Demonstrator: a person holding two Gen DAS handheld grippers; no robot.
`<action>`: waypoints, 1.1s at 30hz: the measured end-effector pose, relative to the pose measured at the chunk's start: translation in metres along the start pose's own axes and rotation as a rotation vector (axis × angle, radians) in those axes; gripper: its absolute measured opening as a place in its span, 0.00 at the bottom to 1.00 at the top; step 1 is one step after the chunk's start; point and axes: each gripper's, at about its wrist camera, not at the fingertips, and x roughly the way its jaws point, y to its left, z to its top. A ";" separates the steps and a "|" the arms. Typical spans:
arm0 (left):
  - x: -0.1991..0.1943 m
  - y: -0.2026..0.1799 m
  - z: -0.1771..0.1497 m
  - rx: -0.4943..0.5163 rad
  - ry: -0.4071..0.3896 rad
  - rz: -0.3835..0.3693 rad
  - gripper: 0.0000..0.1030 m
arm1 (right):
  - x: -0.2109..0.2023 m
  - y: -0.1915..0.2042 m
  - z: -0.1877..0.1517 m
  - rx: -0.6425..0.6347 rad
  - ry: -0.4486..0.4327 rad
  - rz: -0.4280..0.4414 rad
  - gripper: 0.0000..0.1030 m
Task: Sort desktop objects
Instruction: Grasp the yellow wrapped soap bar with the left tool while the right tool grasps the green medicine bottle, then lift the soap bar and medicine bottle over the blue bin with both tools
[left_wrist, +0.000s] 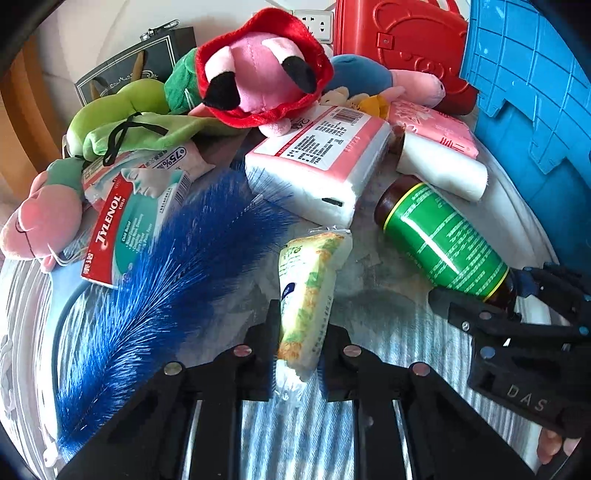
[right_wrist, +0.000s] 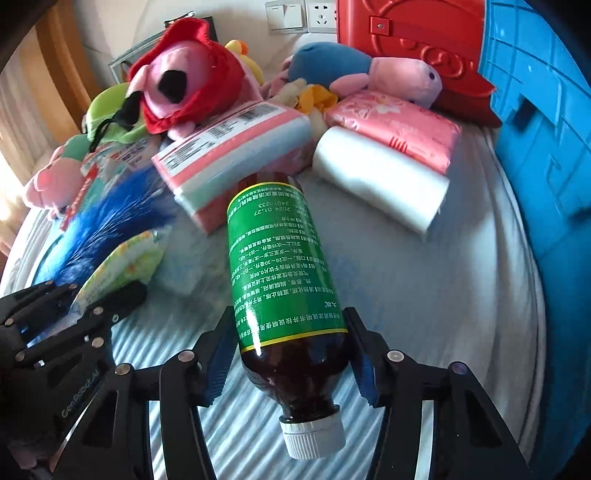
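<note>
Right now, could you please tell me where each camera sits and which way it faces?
Left wrist: on the left gripper, facing forward over the yellow-green packet its fingers pinch.
Right wrist: on the right gripper, facing forward along the green-labelled bottle between its fingers.
Shared: bottle, packet, blue feather duster, each other's gripper.

The left black two-finger tool (left_wrist: 298, 354) points forward and is closed, its blue-padded fingers (left_wrist: 266, 343) pressed against both sides of a small yellow-green plastic packet (left_wrist: 308, 291). The right black two-finger tool (right_wrist: 291, 354) sits just beside it, its blue pads (right_wrist: 221, 363) squeezing the lower body of a brown bottle with a green label (right_wrist: 280, 266).
</note>
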 end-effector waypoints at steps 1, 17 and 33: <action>-0.005 0.000 -0.002 -0.002 -0.006 0.002 0.15 | -0.003 0.003 -0.005 0.003 0.009 0.010 0.54; -0.131 0.011 -0.009 -0.008 -0.210 -0.006 0.15 | -0.108 0.041 -0.018 0.009 -0.212 -0.058 0.50; -0.286 0.006 -0.017 0.057 -0.480 -0.102 0.15 | -0.293 0.101 -0.044 0.016 -0.532 -0.183 0.50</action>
